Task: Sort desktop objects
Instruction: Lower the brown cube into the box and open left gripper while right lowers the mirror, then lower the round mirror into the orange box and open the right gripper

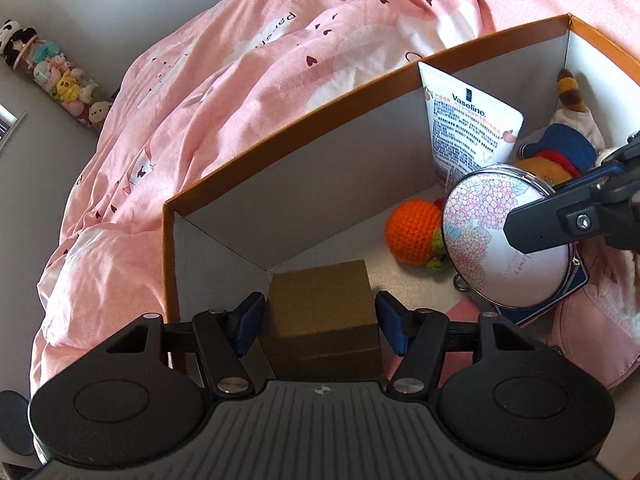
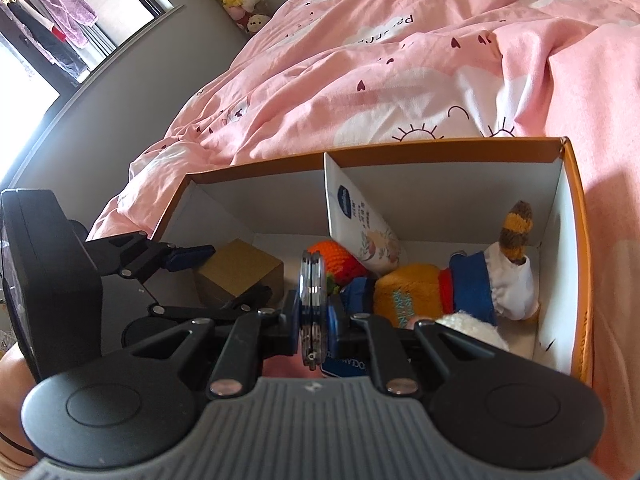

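left gripper (image 1: 320,322) spread wide around the brown box (image 1: 320,320) in the orange bin's (image 1: 280,136) near-left corner, pads seemingly just clear, right gripper (image 2: 314,320) clamped on the round mirror (image 2: 313,300) held on edge over the bin; lowered carelessly, the mirror could strike the plush toy (image 2: 432,288).

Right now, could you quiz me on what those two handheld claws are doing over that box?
1. True or false: the right gripper is clamped on the round floral mirror.
2. Which thing sits between the left gripper fingers: A the orange crochet ball, B the brown box, C the Vaseline tube?
3. What colour is the storage box outside?

Key: 1 true; 2 B; 3 orange.
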Motion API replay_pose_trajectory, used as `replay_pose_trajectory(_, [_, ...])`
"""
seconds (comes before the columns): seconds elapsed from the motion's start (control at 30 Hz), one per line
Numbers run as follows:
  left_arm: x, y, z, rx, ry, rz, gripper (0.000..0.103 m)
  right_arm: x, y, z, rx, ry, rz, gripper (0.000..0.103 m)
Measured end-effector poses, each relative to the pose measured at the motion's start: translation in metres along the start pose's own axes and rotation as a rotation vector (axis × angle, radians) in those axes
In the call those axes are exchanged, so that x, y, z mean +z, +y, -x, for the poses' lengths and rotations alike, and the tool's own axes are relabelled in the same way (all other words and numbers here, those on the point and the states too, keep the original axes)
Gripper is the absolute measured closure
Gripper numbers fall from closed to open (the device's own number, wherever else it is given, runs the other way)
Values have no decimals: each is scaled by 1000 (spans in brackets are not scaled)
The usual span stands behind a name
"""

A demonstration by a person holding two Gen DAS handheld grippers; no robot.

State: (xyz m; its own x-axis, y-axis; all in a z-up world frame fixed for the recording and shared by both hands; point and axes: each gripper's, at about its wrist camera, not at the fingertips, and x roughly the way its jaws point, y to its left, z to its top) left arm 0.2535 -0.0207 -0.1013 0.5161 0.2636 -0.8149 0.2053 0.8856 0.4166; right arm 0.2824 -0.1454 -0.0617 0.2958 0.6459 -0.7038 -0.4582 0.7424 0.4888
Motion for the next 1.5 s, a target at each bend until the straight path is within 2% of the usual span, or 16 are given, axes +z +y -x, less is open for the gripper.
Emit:
replay_pose_trajectory(0.2, [-4, 20, 14, -90, -43, 66, 31, 2, 3, 2, -7, -10, 0, 88])
replay_pose_trajectory(0.33, [-9, 36, 37, -140, -109, 121, 31, 4, 5, 1, -3, -9, -12, 88])
replay_pose_trajectory(0.5, [-17, 64, 65, -149, -182, 231, 36, 8, 15, -3, 16, -5, -12, 88])
replay_pose_trajectory(0.53, [-19, 72, 68, -146, -190, 260, 40, 9, 18, -5, 17, -7, -6, 88])
replay_pose_trajectory(0.73, [-32, 110, 69, -120, -187, 426, 47, 18, 35, -25, -16, 9, 25, 88])
replay_pose_trajectory(0.87, [-44, 121, 64, -120, -165, 481, 49, 20, 39, -41, -13, 43, 20, 88])
replay_pose_trajectory(1.0, [-53, 126, 57, -138, -144, 508, 49, 21, 41, -53, 33, 82, -19, 87])
replay_pose_trajectory(1.3, [-61, 128, 55, -168, -157, 529, 49, 20, 41, -47, 33, 99, -34, 87])
replay_pose_trajectory(1.5, [-64, 127, 53, -204, -152, 546, 49, 12, 35, -44, 71, 160, -44, 87])
